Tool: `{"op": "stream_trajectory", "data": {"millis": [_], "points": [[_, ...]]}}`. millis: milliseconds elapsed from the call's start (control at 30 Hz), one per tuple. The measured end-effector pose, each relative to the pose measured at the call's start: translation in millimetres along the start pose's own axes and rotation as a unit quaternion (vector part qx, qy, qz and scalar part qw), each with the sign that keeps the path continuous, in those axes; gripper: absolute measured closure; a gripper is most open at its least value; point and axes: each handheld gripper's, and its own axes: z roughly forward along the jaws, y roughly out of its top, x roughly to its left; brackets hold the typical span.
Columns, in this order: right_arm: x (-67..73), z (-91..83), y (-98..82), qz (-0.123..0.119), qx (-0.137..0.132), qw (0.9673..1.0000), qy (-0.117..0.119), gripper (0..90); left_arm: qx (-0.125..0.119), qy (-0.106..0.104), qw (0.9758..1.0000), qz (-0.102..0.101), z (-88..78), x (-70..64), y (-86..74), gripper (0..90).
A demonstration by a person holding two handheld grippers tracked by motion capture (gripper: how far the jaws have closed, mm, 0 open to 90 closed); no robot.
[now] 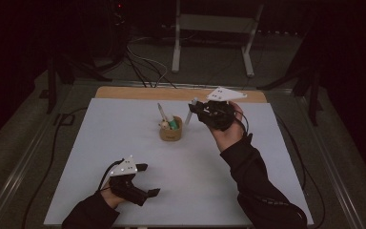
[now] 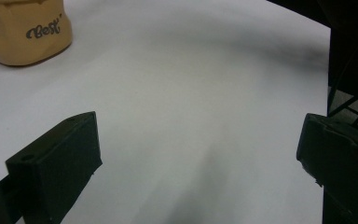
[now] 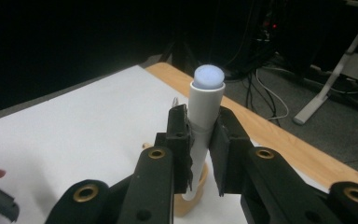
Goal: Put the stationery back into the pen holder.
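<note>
So the right gripper [image 3: 200, 140] is clamping a white marker [image 3: 204, 112] between its two black pads, squeezing the barrel roughly at mid-length, with the top end sticking up well past the fingertips. It's being held up in the air just to the right of the little tan holder [image 1: 170, 132], near the far middle of the desk [image 1: 124, 143], and in the right gripper view the lower end is hanging right over that cup's rim. The marker is looking like a plain white cylinder with a slightly narrower collar and a rounded pale bluish cap on top. Its long axis is running close to upright, leaning a bit, cap end pointing up and the other end pointing down toward the holder. In the high view it's showing as a thin grey-white stick [image 1: 189, 114] poking down-left out of the gripper [image 1: 198, 109]. The holder is already carrying a few other pens, one with a green bit. Meanwhile the left gripper [image 1: 145, 179] is sitting low at the near left of the desk, jaws spread wide apart with nothing between them.
</note>
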Motion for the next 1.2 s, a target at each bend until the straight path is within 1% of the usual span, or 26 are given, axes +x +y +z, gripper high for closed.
{"op": "stream_trajectory", "data": {"millis": [100,233,433,467,567,600,633,700,767,900,1000,1033,1100,1200], "points": [[-1.6,2.3,3.0,-0.005,0.000,1.0000,-0.005,77.8,-0.001,0.001,1.0000,-0.001,0.1,0.2,0.0,0.2],[-3.9,6.0,6.2,-0.005,0.001,1.0000,-0.007,77.8,-0.003,-0.001,1.0000,-0.003,0.0,0.0,0.2,0.3],[-7.6,13.7,10.7,-0.009,-0.007,0.9998,-0.014,77.8,-0.002,-0.001,1.0000,-0.002,-0.1,0.2,0.2,0.3],[-7.6,16.0,12.4,-0.013,-0.008,0.9997,-0.018,77.8,-0.001,-0.002,1.0000,-0.002,-0.2,0.4,0.2,0.2],[-7.6,19.5,13.5,-0.014,-0.008,0.9997,-0.017,77.8,-0.001,-0.004,1.0000,-0.003,0.1,0.8,0.0,0.3],[-7.0,23.9,14.0,-0.015,-0.005,0.9997,-0.019,77.8,-0.001,-0.004,1.0000,-0.002,0.1,0.8,0.1,0.3],[-7.0,23.9,14.0,-0.015,-0.005,0.9997,-0.019,77.8,0.000,-0.005,1.0000,-0.002,0.0,0.5,0.2,0.3],[-7.1,30.4,13.6,-0.012,-0.001,0.9999,-0.013,77.8,-0.002,-0.005,1.0000,-0.001,-0.2,0.2,0.5,0.2],[-6.6,35.8,12.4,-0.011,0.004,0.9999,-0.011,77.8,-0.003,-0.007,1.0000,-0.001,-0.5,0.1,0.5,0.3],[-5.7,46.6,8.6,-0.001,0.015,0.9999,-0.001,77.8,-0.002,-0.006,1.0000,-0.001,-0.3,0.2,0.4,0.3],[-3.1,56.1,5.0,-0.003,0.026,0.9997,0.001,77.8,-0.002,-0.007,1.0000,-0.001,-0.5,0.1,0.5,0.3],[-3.1,56.1,5.0,-0.003,0.026,0.9997,0.001,77.8,-0.002,-0.007,1.0000,-0.001,-0.4,0.1,0.4,0.3],[-0.7,61.6,3.1,-0.007,0.032,0.9994,0.002,77.8,0.000,-0.004,1.0000,0.002,0.0,0.0,0.2,0.3],[0.7,67.3,0.6,-0.003,0.042,0.9991,0.009,77.8,-0.001,-0.007,1.0000,0.000,-0.1,0.4,0.1,0.3]]}}
